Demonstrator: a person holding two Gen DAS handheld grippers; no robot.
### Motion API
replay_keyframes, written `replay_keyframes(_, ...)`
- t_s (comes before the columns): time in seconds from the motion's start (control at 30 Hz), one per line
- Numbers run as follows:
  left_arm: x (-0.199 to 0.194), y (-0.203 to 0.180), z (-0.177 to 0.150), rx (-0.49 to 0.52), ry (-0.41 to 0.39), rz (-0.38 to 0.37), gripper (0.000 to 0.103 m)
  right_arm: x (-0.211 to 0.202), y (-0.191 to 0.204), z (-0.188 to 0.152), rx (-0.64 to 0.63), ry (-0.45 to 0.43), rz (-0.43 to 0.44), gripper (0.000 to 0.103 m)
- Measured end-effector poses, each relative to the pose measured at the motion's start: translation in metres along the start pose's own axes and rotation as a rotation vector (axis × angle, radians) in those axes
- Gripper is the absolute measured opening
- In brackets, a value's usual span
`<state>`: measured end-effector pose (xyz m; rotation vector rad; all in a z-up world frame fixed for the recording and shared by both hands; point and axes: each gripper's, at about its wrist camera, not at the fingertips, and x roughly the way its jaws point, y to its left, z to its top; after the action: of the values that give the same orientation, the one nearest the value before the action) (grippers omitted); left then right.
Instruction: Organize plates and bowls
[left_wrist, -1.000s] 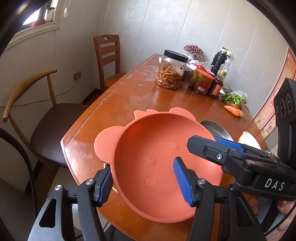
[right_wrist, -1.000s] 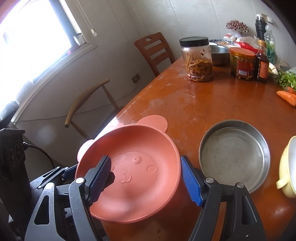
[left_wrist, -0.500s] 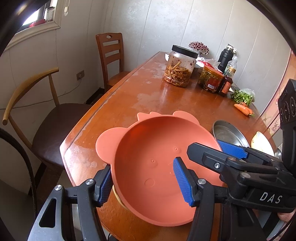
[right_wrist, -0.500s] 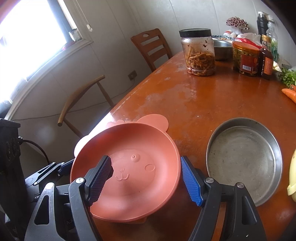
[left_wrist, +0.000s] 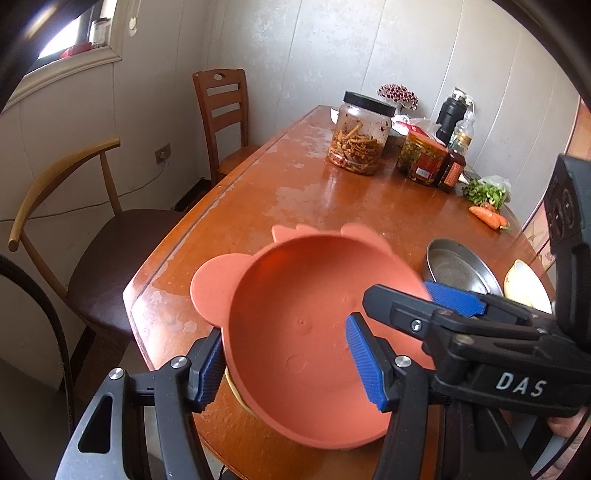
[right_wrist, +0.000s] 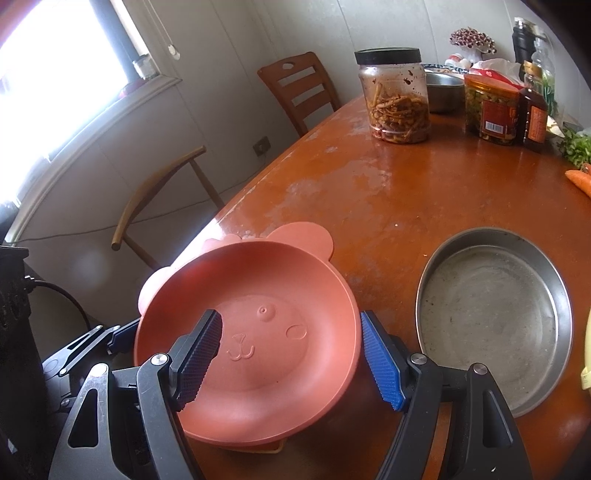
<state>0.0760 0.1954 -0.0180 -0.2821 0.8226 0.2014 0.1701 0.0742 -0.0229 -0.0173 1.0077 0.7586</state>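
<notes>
A salmon bear-face plate with round ears (left_wrist: 295, 314) (right_wrist: 258, 332) sits tilted at the near corner of the wooden table (left_wrist: 332, 199), on something yellowish half hidden beneath it. My left gripper (left_wrist: 291, 363) is open, its jaws straddling the plate's left rim, one finger outside and one inside. My right gripper (right_wrist: 291, 354) is open and straddles the plate's right rim the same way; it also shows in the left wrist view (left_wrist: 454, 299). A round steel pan (right_wrist: 495, 317) (left_wrist: 458, 266) lies right of the plate. A pale yellow bowl (left_wrist: 524, 284) stands beyond it.
At the table's far end stand a large jar of pickled strips (left_wrist: 360, 136), a red-labelled jar (left_wrist: 421, 158), a sauce bottle (left_wrist: 450, 173), a black flask (left_wrist: 448, 118), greens and carrots (left_wrist: 487, 216). Two chairs (left_wrist: 221, 110) (left_wrist: 92, 251) stand left of the table.
Both grippers have drawn back toward the near table edge with the plate between their jaws; the plate sits nearer the corner and the jars look farther away.
</notes>
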Motion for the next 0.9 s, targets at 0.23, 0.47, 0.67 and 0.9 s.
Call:
replay_keyframes(0.23,0.000,0.007,-0.001,-0.014,0.004,0.017,0.061,0.002,0.002,0.000,-0.007,-0.002,-0.005,0.077)
replay_keyframes(0.47,-0.003,0.013,0.000,-0.038,-0.005,0.018,0.061,-0.003,0.000,-0.001,-0.004,-0.009,0.004,0.077)
replay_keyframes(0.67,-0.008,0.016,0.001,-0.048,-0.013,0.016,0.061,-0.010,0.002,-0.001,-0.007,-0.024,0.007,0.077)
replay_keyframes(0.9,-0.018,0.015,0.000,-0.058,-0.030,0.002,0.062,-0.030,-0.001,-0.002,-0.026,-0.041,-0.027,0.077)
